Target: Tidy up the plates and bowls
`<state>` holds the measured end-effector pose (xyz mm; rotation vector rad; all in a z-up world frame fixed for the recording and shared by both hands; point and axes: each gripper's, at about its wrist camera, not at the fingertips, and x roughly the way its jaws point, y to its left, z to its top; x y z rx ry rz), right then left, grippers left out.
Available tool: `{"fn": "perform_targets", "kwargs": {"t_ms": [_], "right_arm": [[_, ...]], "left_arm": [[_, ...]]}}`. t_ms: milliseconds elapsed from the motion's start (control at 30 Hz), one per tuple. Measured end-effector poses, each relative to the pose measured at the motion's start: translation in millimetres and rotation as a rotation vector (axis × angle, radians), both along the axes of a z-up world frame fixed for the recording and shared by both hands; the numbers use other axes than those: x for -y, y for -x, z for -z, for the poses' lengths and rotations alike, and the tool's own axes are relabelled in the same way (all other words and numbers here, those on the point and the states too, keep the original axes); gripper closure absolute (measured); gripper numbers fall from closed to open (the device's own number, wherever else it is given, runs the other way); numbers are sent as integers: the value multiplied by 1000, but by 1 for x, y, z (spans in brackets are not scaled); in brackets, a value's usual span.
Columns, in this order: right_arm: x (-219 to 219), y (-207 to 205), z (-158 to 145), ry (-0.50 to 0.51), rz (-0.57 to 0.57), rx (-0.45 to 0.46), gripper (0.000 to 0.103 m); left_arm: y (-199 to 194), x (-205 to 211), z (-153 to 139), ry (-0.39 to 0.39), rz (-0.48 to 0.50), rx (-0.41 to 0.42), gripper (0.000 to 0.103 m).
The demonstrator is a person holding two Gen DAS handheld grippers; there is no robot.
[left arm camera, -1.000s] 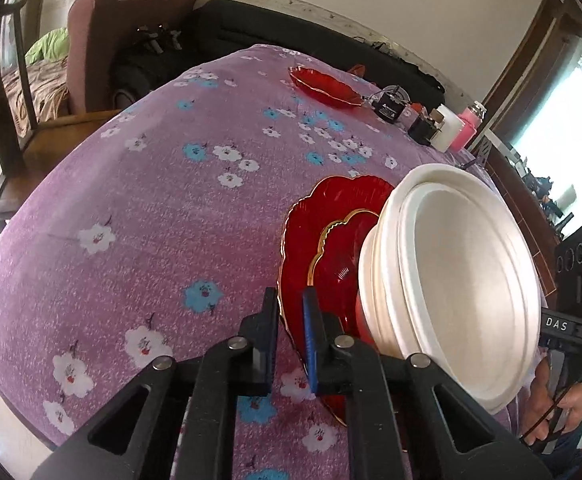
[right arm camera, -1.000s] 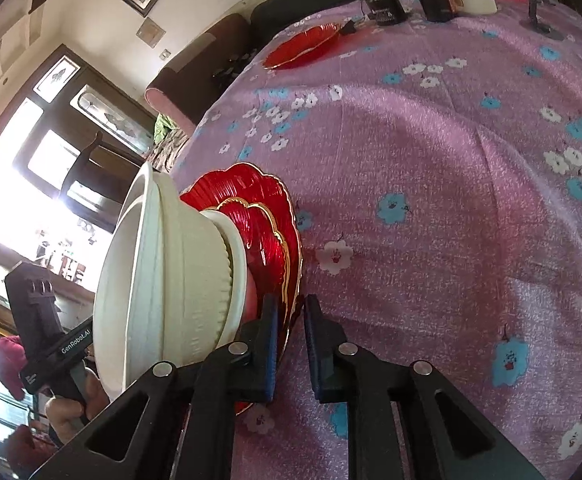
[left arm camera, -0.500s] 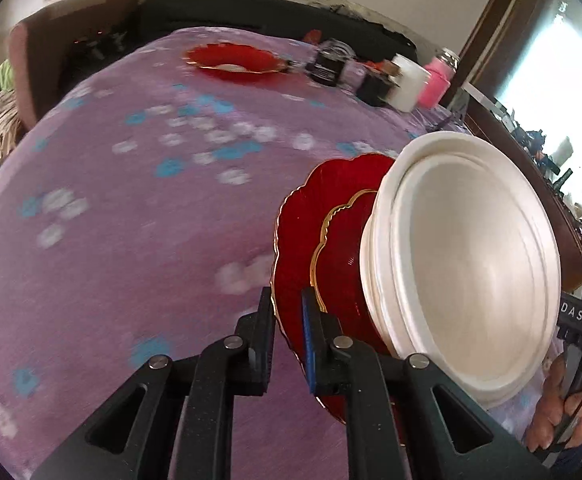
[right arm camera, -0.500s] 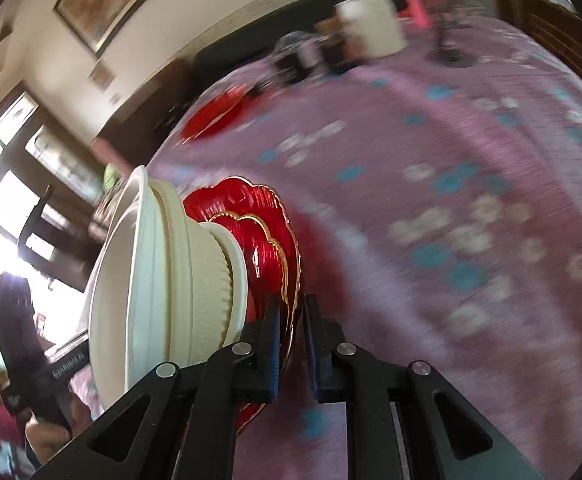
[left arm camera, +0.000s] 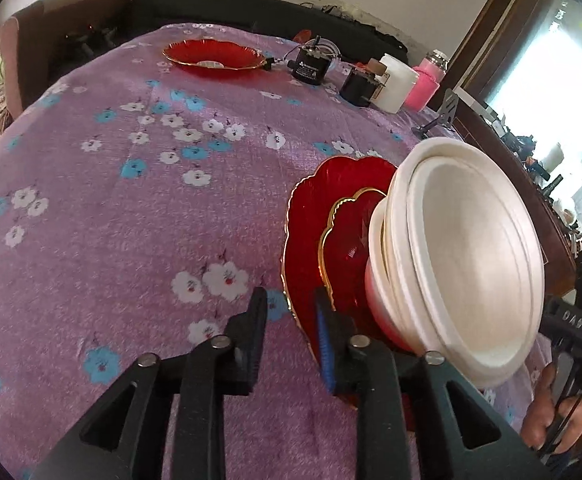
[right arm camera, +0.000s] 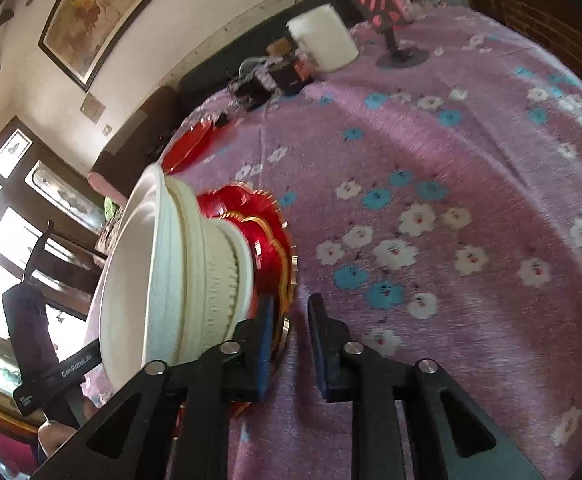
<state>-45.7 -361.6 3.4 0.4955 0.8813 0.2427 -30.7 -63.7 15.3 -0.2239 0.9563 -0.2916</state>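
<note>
From my left wrist, the stack sits on the flowered cloth: white bowls on two red plates. The big plate has its rim in my left claw, whose fingers have just been opening; the outer pad stands clear. A spare red plate lies far across.

From my right wrist, the same rim sits inside my right claw, also just parted, a gap showing. A second ago both claws pinched this rim.
</note>
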Motion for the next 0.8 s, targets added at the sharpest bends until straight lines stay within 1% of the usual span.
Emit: {"fn": "perform_targets", "kwargs": {"t_ms": [67,133,233,267,300,367,433,533,600,633,667,733,767,800], "right_arm": [[6,9,-2,-3,20,14,65],[13,20,-1,3,45,18,63],[19,33,4,9,72,6,62],[20,37,7,4,77,2,62],[21,40,9,1,79,-3,62],[21,44,14,-1,78,-17,62],[21,51,17,-16,82,-19,62],[16,60,20,0,89,-25,62],[10,65,21,27,95,-19,62],[6,67,21,52,101,-15,61],[4,70,21,66,109,-8,57],[0,75,22,80,118,5,52],[-3,77,22,90,121,13,47],[-7,80,21,107,124,23,46]], "left_arm": [[6,1,-1,-10,9,14,79],[13,1,-1,-31,11,31,76],[19,1,-3,-36,17,46,75],[19,0,-4,-39,11,49,71],[20,-2,-4,-35,1,55,63],[21,-8,-5,-20,-12,63,53],[25,-13,-9,-23,-29,84,53],[39,-20,-17,-56,-49,137,50],[52,-24,-20,-76,-68,175,39],[59,-26,-21,-84,-78,197,37],[69,-26,-21,-101,-89,227,33],[86,-23,-21,-135,-87,281,31],[93,-20,-21,-153,-82,303,27],[99,-17,-21,-177,-81,325,21]]}}
